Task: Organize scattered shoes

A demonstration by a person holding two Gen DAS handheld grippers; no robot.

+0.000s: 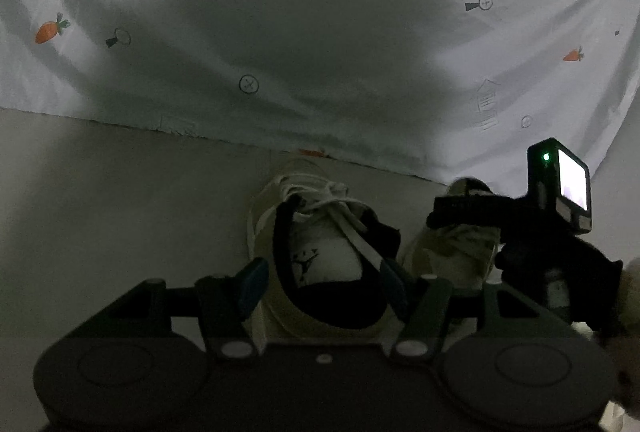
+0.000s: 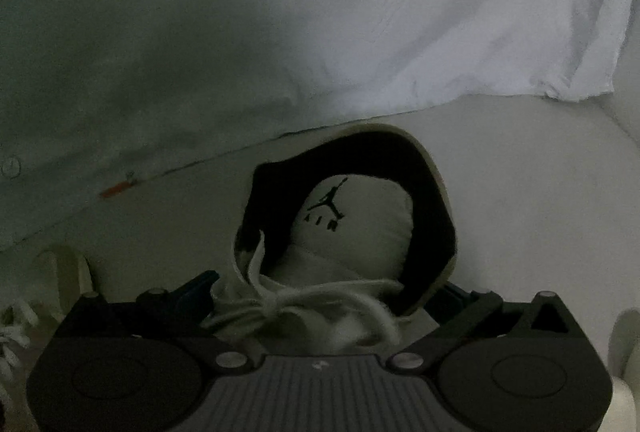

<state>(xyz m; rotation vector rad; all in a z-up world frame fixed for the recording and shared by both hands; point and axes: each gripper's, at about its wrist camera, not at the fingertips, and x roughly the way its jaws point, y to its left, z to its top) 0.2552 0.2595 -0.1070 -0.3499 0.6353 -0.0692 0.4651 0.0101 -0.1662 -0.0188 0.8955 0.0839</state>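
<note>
The left gripper [image 1: 320, 284] is clamped across one cream sneaker [image 1: 316, 232] on the pale floor [image 1: 120, 212]; the right gripper [image 2: 320, 296] is closed on the second sneaker [image 2: 352, 224], beside a printed white sheet [image 1: 320, 32].

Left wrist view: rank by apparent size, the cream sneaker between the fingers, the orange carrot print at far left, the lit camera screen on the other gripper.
1. Cream lace-up sneaker with black lining, largest, though nearest the camera.
2. Lit camera screen.
3. Orange carrot print on the white sheet, smallest; it is farther off, so the true order of 2 and 3 is unsure.
</note>
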